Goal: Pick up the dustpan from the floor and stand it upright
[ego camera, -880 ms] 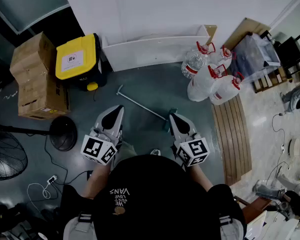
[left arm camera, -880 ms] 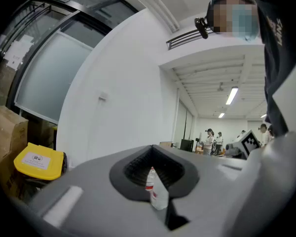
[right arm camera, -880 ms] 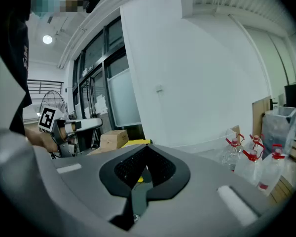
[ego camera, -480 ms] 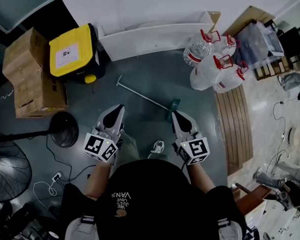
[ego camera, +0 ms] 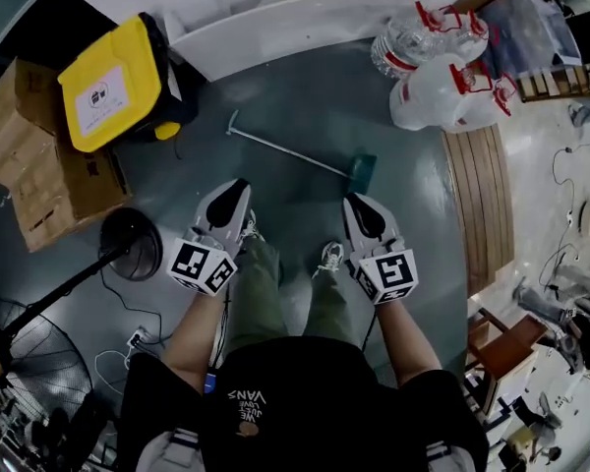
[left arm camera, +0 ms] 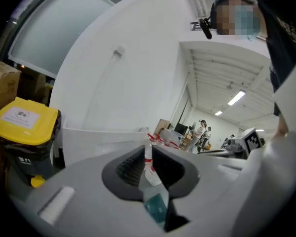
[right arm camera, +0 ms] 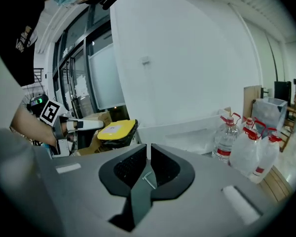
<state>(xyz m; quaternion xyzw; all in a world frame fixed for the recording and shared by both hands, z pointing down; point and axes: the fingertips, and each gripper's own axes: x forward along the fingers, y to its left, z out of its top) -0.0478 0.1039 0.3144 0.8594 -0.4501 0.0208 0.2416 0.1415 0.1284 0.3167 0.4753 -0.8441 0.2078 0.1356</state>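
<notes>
The dustpan lies flat on the grey floor, its thin long handle running from upper left to its green pan at the right. My left gripper hovers below the handle's middle, shut and empty. My right gripper, also shut with nothing in it, is just short of the pan. In the left gripper view the green pan shows through the slit of the closed jaws. Between the closed jaws of the right gripper view, a piece of the handle shows.
A yellow-lidded black bin and cardboard boxes stand at the left, with a fan base and cables near them. Big water bottles and wooden planks are at the right. A white panel runs along the wall.
The person has stepped forward: the dustpan now lies closer to both grippers, and the shoes and legs show between them. Both grippers stay shut.
</notes>
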